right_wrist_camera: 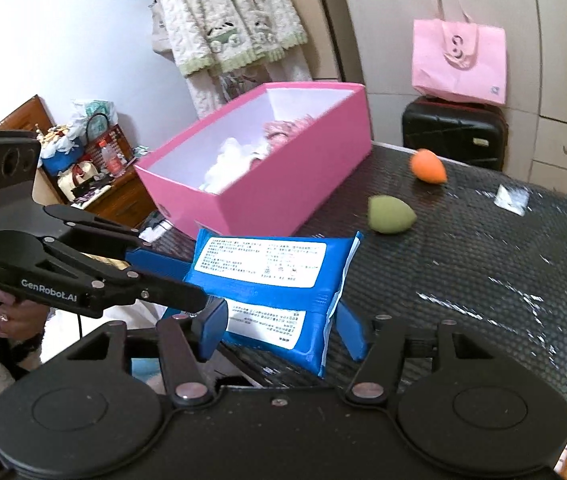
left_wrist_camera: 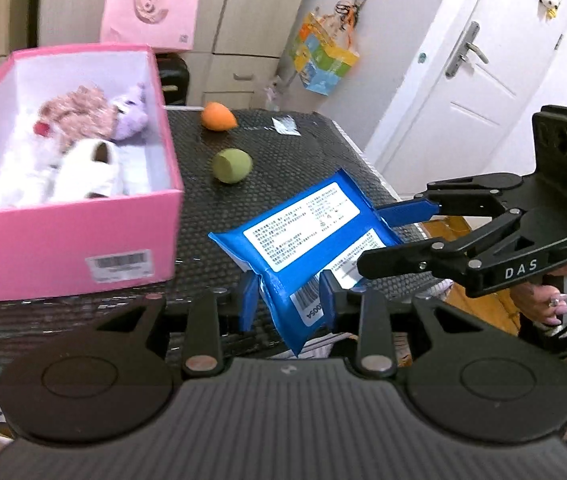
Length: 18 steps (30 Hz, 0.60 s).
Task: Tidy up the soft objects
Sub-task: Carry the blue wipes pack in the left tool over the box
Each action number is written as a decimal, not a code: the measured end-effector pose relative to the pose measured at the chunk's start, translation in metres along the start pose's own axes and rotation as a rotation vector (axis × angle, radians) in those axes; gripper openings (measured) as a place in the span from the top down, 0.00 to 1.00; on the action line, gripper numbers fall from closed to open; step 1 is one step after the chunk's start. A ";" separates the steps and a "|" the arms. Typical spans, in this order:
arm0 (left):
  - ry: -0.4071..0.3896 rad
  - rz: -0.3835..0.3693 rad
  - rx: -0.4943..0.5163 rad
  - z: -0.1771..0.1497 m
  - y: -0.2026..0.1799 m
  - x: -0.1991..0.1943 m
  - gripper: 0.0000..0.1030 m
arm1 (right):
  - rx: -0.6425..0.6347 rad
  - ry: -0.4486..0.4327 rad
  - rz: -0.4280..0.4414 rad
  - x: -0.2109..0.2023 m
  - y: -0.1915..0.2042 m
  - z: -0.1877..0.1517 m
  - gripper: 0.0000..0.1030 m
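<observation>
Jaws: left gripper clamps blue pack; right gripper stands half-wide around it, pads apart. Pink box, two sponges on table.

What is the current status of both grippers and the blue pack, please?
Left gripper shut on blue wipes pack, pack lifted off table. Right gripper open around pack's other end. Pink box open; green sponge, orange sponge clear of path.
</observation>
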<state>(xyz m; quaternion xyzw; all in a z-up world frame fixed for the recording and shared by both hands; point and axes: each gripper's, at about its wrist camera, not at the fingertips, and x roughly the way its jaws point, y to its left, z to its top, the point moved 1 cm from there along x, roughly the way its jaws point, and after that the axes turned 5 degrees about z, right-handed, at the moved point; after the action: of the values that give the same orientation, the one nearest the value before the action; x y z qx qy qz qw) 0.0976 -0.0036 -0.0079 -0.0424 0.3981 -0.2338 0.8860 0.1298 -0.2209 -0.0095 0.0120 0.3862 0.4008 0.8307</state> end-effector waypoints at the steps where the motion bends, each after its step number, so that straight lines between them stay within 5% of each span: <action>1: -0.005 0.004 0.000 -0.001 0.003 -0.006 0.70 | 0.000 0.001 0.005 0.001 0.005 0.004 0.36; 18: -0.200 0.112 0.049 0.012 0.043 -0.098 0.69 | -0.185 -0.077 0.018 0.021 0.089 0.069 0.30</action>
<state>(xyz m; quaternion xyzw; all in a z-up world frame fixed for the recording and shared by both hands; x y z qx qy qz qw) 0.0663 0.0772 0.0562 -0.0214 0.3036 -0.1883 0.9338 0.1238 -0.1268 0.0549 -0.0458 0.3153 0.4415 0.8388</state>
